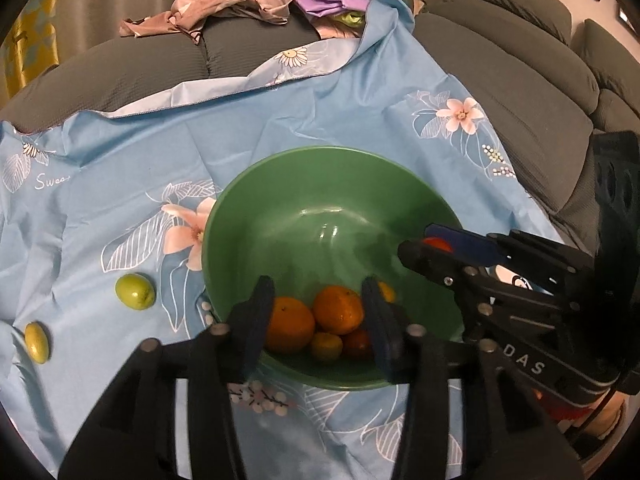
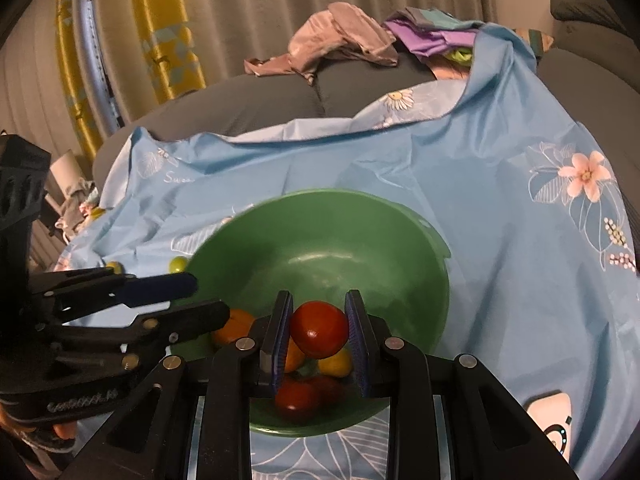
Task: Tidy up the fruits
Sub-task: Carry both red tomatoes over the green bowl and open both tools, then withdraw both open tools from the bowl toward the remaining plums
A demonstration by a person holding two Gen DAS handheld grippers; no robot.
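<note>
My left wrist view looks down closely into the green bowl [image 1: 320, 184]; my right wrist view shares it from the right.

black tongs [image 2: 319, 340], blue pads [image 2: 357, 348], silver screws.

A glossy green bowl [image 2: 400, 248] gleams beyond the right claw's matt black plastic fingers [image 2: 360, 344], which flank a shiny smooth red fruit [image 2: 320, 330]. Beneath lies creased, faintly sheeny blue floral cloth [image 1: 320, 112].
</note>
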